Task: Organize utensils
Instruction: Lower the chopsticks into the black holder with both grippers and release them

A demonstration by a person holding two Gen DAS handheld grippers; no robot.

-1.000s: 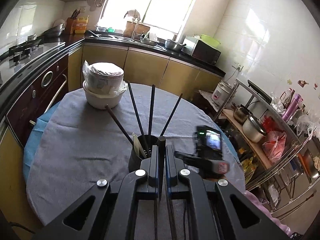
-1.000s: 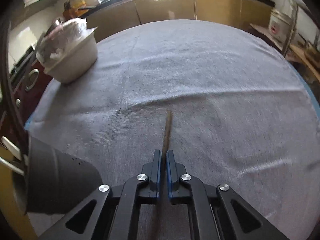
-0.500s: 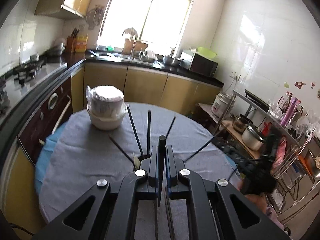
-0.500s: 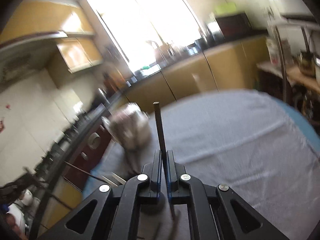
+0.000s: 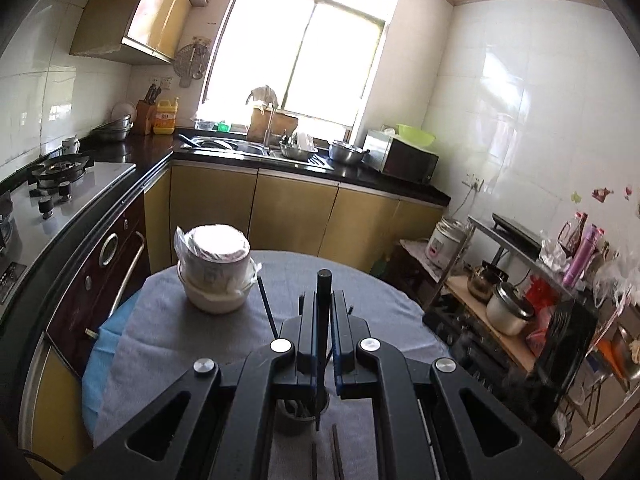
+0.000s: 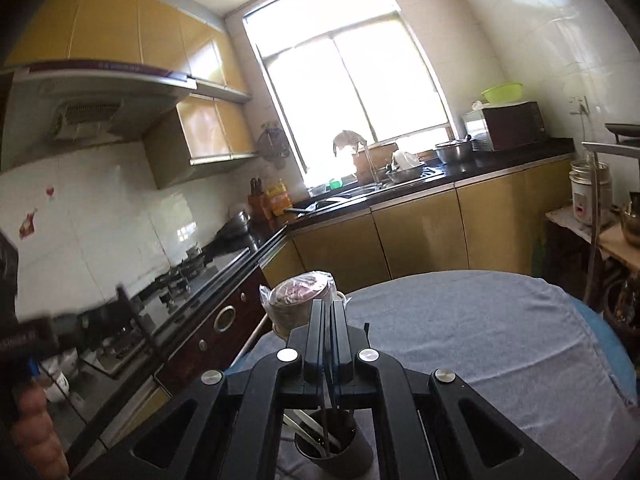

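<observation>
Your left gripper (image 5: 323,320) and right gripper (image 6: 329,330) each clamp a chopstick (image 5: 322,304) above the utensil cup (image 6: 334,446).

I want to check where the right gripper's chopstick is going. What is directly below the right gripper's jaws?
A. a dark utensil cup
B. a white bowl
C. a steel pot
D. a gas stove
A: in the right wrist view, the right gripper holds a chopstick whose lower end points down into the dark utensil cup on the grey cloth.
</observation>
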